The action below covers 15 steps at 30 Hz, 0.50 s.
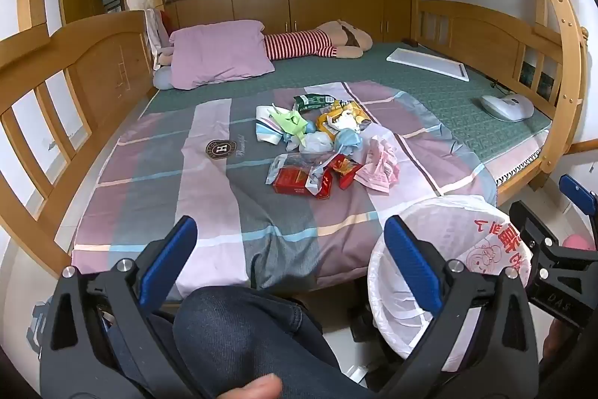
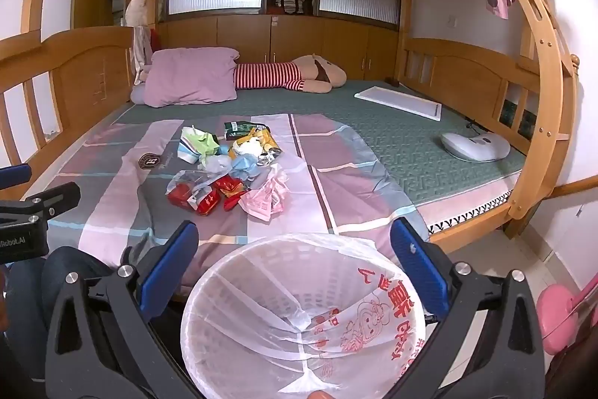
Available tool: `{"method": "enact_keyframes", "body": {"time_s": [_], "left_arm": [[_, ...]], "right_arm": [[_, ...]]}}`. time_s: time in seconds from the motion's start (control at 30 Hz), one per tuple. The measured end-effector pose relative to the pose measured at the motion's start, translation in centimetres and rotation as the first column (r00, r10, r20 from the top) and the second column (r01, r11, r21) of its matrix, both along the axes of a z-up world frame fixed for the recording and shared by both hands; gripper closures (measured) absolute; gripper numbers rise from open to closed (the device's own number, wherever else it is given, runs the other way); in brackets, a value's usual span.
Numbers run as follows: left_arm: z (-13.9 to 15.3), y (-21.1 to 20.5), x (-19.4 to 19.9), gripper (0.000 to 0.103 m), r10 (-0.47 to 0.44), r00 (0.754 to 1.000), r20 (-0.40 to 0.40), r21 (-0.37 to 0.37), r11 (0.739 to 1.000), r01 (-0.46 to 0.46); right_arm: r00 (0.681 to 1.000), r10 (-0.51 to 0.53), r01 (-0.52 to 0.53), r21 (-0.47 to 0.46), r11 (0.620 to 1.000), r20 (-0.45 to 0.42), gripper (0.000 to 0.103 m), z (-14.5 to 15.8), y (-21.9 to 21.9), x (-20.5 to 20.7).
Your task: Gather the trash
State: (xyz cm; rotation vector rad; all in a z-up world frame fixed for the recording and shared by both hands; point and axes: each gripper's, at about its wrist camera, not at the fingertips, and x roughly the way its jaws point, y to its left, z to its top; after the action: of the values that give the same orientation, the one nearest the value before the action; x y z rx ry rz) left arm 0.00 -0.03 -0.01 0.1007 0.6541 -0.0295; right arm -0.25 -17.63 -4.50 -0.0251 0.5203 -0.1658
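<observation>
Where trash pile (image 1: pixel 321 144) lies: checked bedspread (image 1: pixel 209 197).

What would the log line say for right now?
phase: start | left gripper: open | right gripper: open | trash pile: on bed | bin: empty

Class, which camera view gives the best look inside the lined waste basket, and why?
The right wrist view: the waste basket sits centred, its whole rim and empty liner visible. In the left wrist view its rim lies partly behind the left gripper.

Plaid pink-grey sheet (image 1: pixel 209 182), red cartons (image 1: pixel 299 184), red-striped plush (image 1: pixel 299 43)
</observation>
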Motion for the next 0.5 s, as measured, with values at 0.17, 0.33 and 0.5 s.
{"method": "enact_keyframes", "body": {"time_s": [0.17, 0.33, 0.5], "left_arm": [[0.00, -0.02, 0.01, 0.003, 0.005, 1.000, -0.001, -0.003, 1.000, -0.005], [-0.06, 0.26, -0.15, 0.003, 0.011, 1.000, 0.004, -0.002, 1.000, -0.011], [-0.54, 0.13, -0.25, 0.003, 0.013, 1.000, 0.001, -0.004, 1.000, -0.013]], "right_arm": [[1.000, -0.002, 0.002, 0.000, 1.000, 0.000, 0.003, 0.03, -0.09, 0.08], [1.000, -0.002, 0.003, -0.011, 1.000, 0.004, 0.003, 0.03, 0.27, 0.17], [1.000, 0.000, 0.000, -0.006, 1.000, 0.000, 0.003, -0.06, -0.13, 0.57]]}}
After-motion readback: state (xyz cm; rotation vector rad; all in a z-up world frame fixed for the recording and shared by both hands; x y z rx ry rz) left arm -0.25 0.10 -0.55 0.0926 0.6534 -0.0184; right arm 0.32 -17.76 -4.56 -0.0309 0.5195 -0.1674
